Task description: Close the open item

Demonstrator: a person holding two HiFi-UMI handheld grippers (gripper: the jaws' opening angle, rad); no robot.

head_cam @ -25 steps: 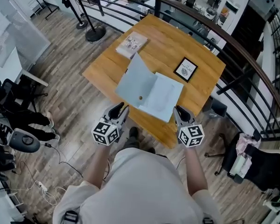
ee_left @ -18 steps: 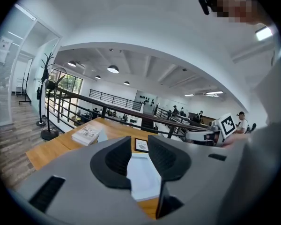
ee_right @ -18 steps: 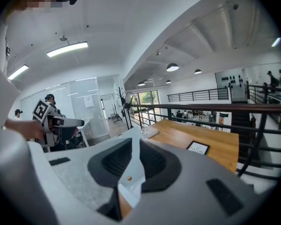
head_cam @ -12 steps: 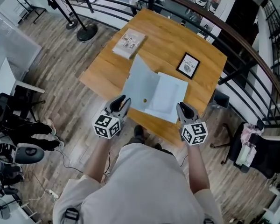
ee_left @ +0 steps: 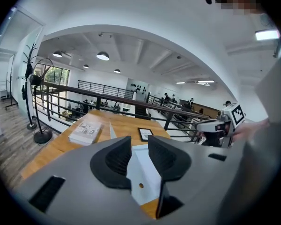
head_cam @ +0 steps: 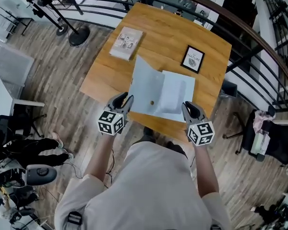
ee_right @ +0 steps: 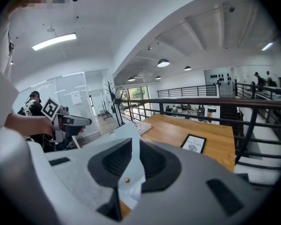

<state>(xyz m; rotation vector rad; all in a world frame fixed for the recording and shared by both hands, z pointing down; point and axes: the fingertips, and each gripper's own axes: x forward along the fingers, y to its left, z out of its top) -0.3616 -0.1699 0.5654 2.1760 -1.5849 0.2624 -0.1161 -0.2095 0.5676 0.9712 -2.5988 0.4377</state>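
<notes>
The task is at its approach step: the open folder [head_cam: 169, 94] lies on the near half of the wooden counter [head_cam: 163, 32], its right leaf flat and its left cover [head_cam: 143, 83] standing up at a slant along the spine, so nothing has been shut yet. The left claw [ee_left: 139, 142] hangs just off the folder's near left corner with its jaws apart and nothing between the pads; the right claw [ee_right: 136, 142] sits by the near right corner, its jaws parted by a narrower gap and also clamped on nothing. The next move probably calls for one claw to catch or push the free edge of the raised cover and swing it over onto the right leaf, while the other steadies the folder against sliding. A small snap button [head_cam: 152, 102] shows near the folder's near edge. A book [head_cam: 126, 43] and a framed picture [head_cam: 193, 59] lie farther back, well apart from the folder and out of the cover's sweep. A dark railing [head_cam: 259, 42] runs behind the counter.
</notes>
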